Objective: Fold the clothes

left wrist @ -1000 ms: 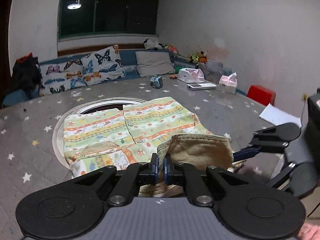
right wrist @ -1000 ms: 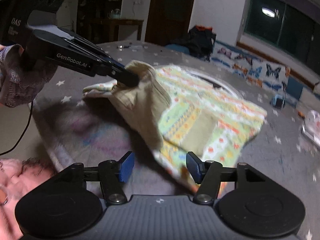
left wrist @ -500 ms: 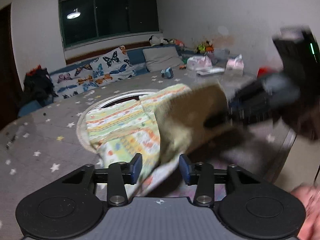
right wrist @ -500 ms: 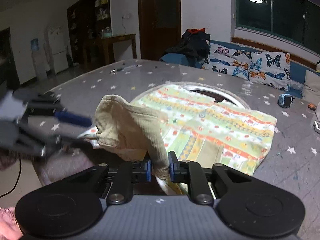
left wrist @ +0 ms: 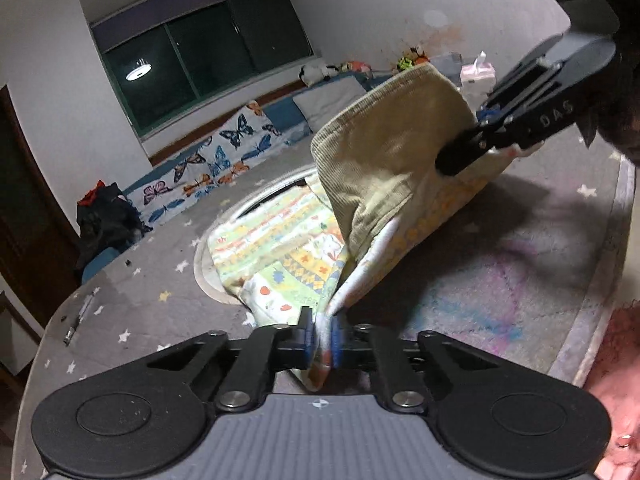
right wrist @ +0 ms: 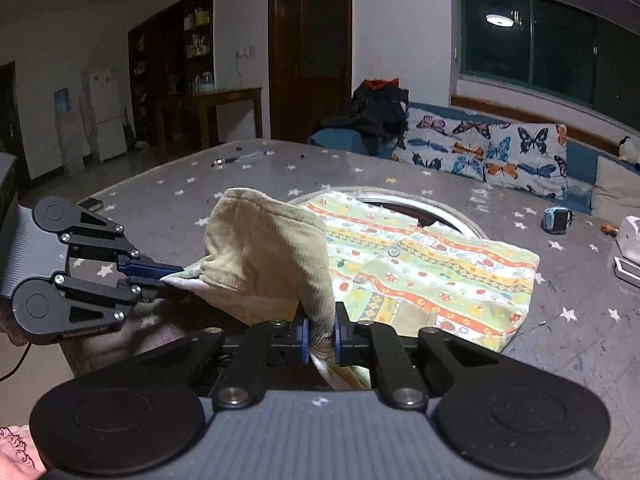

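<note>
A child's garment (left wrist: 280, 248) (right wrist: 440, 276) in a green, orange and yellow print lies on the grey star-patterned table (left wrist: 152, 280). Its near end, with a khaki corduroy part (left wrist: 384, 148) (right wrist: 264, 244), is lifted off the table. My left gripper (left wrist: 322, 340) (right wrist: 176, 274) is shut on a printed corner of the near edge. My right gripper (right wrist: 322, 338) (left wrist: 452, 160) has the khaki cloth between its pads, and its jaws are closing on it. The cloth hangs stretched between the two grippers.
Butterfly cushions (right wrist: 492, 152) and a dark bundle (right wrist: 376, 112) lie along the far side. A small blue toy (right wrist: 558, 220) and a white box (right wrist: 630, 236) sit at the right. A pen (left wrist: 80, 316) lies near the left rim. A pink sleeve (left wrist: 616, 380) is close by.
My left gripper let go of the khaki part, opened, then shut on the printed corner lower down. My right gripper came in and closed on the khaki fold, which rose off the table.
</note>
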Motion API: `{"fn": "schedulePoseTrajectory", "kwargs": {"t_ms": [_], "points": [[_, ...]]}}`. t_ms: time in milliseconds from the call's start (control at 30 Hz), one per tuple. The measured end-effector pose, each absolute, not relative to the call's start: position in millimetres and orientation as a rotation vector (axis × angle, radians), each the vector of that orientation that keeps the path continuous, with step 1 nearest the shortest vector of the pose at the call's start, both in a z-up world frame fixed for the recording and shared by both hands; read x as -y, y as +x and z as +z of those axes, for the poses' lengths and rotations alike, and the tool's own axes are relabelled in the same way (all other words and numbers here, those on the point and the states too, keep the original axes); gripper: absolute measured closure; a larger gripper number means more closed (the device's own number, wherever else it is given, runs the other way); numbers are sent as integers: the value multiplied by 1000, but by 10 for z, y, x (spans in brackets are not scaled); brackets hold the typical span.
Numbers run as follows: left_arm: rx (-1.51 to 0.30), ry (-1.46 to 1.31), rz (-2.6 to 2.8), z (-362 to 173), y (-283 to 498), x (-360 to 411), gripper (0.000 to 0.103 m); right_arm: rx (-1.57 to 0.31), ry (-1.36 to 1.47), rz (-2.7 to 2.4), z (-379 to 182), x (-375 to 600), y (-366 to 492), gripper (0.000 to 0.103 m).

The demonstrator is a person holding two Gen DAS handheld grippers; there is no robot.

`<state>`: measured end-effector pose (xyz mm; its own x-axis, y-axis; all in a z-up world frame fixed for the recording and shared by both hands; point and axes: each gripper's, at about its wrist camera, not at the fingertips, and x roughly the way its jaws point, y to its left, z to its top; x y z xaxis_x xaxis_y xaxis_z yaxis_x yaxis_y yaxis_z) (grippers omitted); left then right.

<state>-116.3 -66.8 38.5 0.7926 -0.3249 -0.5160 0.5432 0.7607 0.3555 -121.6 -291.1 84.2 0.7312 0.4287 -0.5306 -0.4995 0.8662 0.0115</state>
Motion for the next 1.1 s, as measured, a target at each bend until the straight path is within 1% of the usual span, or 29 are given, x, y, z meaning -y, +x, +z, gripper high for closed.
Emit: {"fn": "schedulePoseTrajectory", "kwargs": {"t_ms": [233, 433, 533, 600, 833, 933, 1100], "points": [[-429, 499, -561, 674, -1544, 643, 98, -496, -142, 538, 1047, 3033, -1577, 95], [-467, 466, -653, 933, -2033, 584, 98, -525, -149, 596, 1254, 3153, -2095, 95], [-472, 455, -659, 1002, -2041, 583, 98, -546, -144, 608, 1312, 3181, -2180, 95], [-463, 450, -654, 1037, -1955, 586, 98, -547, -145, 610, 1341, 3198, -2167, 95], [-460, 378, -615, 1145, -1360, 593, 98, -540, -137, 606, 1463, 3263, -1630, 95], [-461, 370, -594, 1159, -994, 625, 98, -557, -134, 605, 1513, 3276, -1226, 95], [-539, 333, -556, 1043, -251, 690, 98, -613, -122, 577, 1435, 3259, -405, 95]]}}
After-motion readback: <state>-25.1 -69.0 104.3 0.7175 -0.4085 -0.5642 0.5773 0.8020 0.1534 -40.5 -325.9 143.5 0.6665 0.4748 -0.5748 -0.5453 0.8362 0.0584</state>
